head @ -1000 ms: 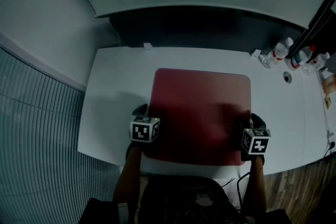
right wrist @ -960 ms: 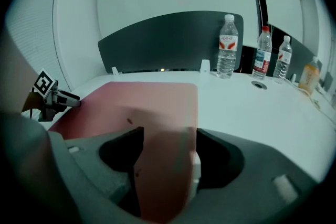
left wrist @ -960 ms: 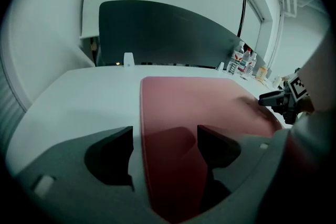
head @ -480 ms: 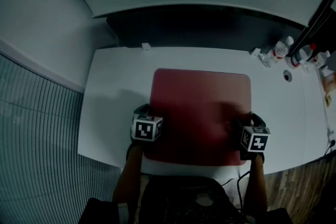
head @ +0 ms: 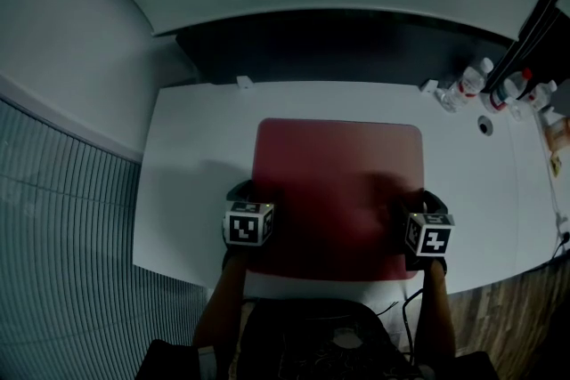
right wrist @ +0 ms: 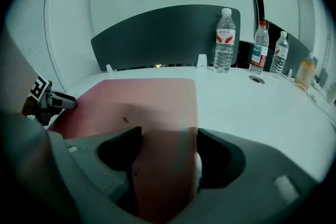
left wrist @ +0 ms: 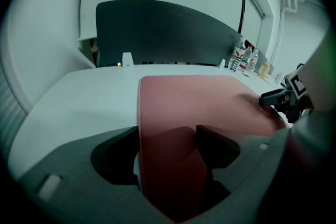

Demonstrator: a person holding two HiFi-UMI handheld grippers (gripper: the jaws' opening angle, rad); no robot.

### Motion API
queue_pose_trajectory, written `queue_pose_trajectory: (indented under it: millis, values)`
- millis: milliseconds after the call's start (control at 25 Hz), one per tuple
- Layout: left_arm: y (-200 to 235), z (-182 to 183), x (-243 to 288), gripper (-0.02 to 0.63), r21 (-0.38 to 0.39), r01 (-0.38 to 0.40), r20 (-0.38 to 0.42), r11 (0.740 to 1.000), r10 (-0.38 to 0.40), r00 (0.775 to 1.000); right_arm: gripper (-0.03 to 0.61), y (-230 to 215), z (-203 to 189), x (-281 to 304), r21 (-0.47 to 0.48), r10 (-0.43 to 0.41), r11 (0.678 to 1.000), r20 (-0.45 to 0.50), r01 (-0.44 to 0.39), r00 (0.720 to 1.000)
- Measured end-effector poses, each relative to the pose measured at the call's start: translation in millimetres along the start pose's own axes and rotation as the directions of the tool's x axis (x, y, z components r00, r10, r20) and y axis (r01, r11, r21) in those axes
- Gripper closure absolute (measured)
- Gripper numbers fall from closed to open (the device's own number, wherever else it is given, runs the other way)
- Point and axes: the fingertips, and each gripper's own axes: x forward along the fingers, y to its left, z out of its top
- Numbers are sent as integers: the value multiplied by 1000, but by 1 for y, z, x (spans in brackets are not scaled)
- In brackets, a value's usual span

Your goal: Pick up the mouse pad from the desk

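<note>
As the left gripper (left wrist: 165, 139) and right gripper (right wrist: 168, 144) straddle the flat mouse pad (head: 338, 182), fingers (left wrist: 218, 147) wide, empty, just narrowed, it may be shoved, not pinched.

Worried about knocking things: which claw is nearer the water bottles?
Right. The right claw straddles the mouse pad's right edge, toward the water bottles; the left claw straddles its left edge.

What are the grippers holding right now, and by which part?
Nothing yet: left gripper and right gripper, jaws just closed slightly, straddle side edges of the mouse pad without pinching.
</note>
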Motion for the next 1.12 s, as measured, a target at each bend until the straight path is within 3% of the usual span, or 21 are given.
queue_pose_trajectory:
  millis: [200, 440, 560, 880, 1120]
  values:
    - [0, 1, 1, 258, -2, -7, 13, 1000, 7, 1000, 245, -1, 0, 0, 5, -7, 1000, 5, 7, 1000]
    - [-1, 0, 0, 269, 11, -4, -42, 1000, 5, 999, 253, 0, -3, 1, 28, 1, 1000, 2, -1, 1000]
    - [-8, 1, 2, 320, 21, 12, -37, 1000, -12, 999, 270, 3, -2, 0, 19, 1, 1000, 5, -1, 1000]
    - [-10, -1, 0, 342, 12, 17, -53, 1000, -16, 998, 301, 5, 1, 0, -5, 9, 1000, 2, -9, 1000]
    - [-18, 0, 0, 393, 30, 30, -48, 999, -29, 998, 335, 7, -1, 0, 2, 21, 1000, -9, -21, 1000]
